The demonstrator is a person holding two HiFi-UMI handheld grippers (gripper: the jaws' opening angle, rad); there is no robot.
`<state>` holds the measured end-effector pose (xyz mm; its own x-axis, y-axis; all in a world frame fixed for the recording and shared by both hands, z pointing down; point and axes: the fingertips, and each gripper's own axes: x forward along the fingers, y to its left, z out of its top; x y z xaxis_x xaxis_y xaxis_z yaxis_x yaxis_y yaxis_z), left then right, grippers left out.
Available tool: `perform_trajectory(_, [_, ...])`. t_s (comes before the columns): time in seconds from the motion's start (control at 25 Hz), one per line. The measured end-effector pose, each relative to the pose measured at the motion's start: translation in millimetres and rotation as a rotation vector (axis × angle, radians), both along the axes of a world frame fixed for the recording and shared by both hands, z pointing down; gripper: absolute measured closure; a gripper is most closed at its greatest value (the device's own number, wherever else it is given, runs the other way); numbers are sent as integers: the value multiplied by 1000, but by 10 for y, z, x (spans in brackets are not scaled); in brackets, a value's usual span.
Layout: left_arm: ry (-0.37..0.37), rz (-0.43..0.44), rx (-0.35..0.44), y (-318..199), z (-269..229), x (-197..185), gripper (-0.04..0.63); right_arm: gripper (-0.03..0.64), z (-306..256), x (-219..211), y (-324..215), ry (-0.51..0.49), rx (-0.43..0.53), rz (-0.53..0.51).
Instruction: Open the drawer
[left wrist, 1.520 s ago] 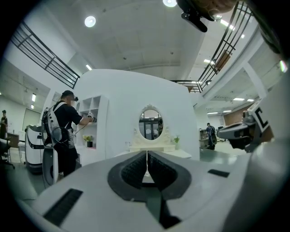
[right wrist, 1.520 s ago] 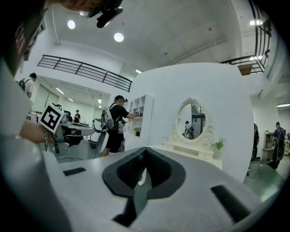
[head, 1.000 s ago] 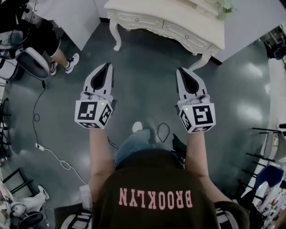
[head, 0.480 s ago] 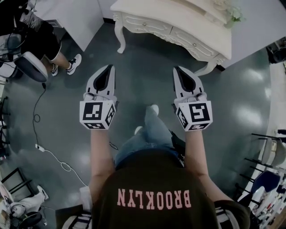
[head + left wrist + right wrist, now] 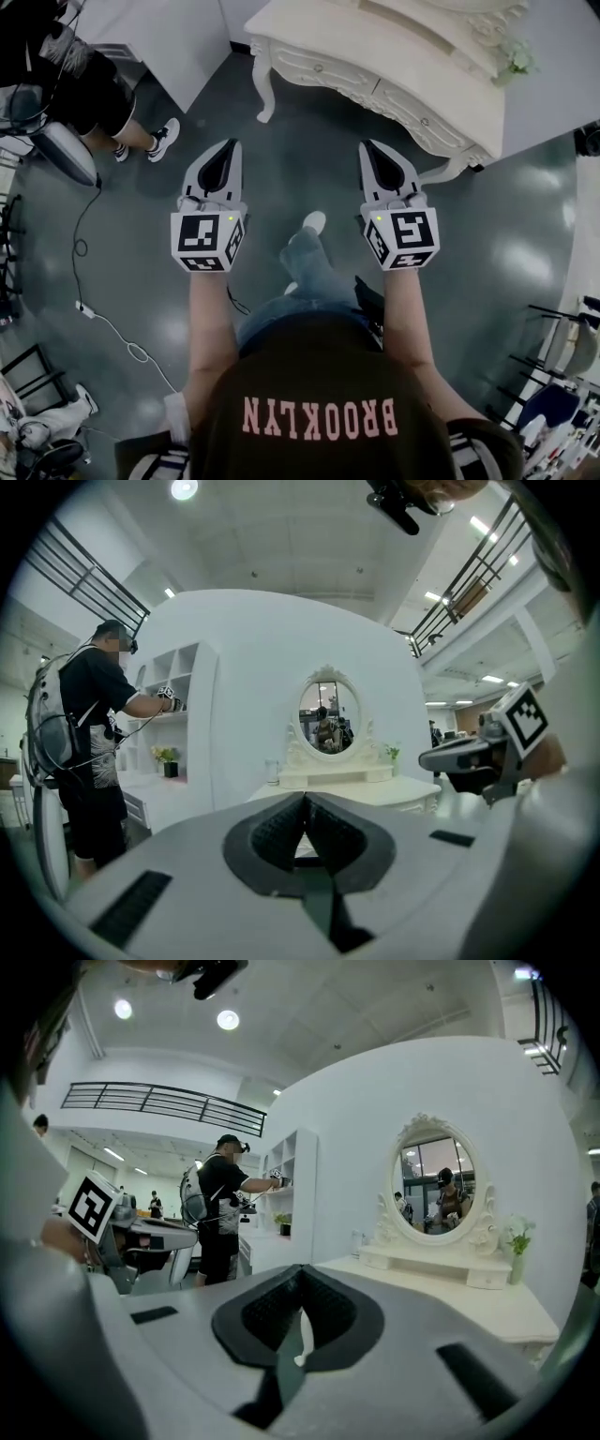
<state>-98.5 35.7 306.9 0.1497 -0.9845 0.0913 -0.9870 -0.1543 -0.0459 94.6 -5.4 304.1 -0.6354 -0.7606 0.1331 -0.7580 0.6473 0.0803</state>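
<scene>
A cream dressing table (image 5: 375,42) stands at the top of the head view. Its front holds two drawers, a left drawer (image 5: 317,67) and a right drawer (image 5: 427,118), each with a small knob, both closed. My left gripper (image 5: 231,143) and right gripper (image 5: 367,146) are held side by side over the floor, short of the table, jaws together and empty. In the left gripper view the left gripper (image 5: 305,799) points level at the table's oval mirror (image 5: 325,714). The right gripper (image 5: 300,1271) faces the mirror (image 5: 436,1185) and the tabletop (image 5: 450,1293).
Another person (image 5: 112,98) stands at the upper left by a white shelf unit (image 5: 159,37), next to an office chair (image 5: 61,150). A cable (image 5: 94,309) runs over the grey floor at left. Chairs (image 5: 562,347) stand at the right edge. My own foot (image 5: 314,222) is between the grippers.
I have stepped forward: the dressing table has come nearer and lower in the head view. Both grippers have advanced toward it, still shut and empty.
</scene>
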Motion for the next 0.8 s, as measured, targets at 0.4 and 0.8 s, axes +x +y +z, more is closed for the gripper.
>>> perform_trajectory(0.4, [23, -30, -58, -1226, 90, -245, 589, 620, 255, -199, -1207, 19, -81, 15])
perform_trajectory(0.8, [31, -49, -145, -2145, 413, -479, 589, 620, 631, -448, -2207, 37, -175, 20])
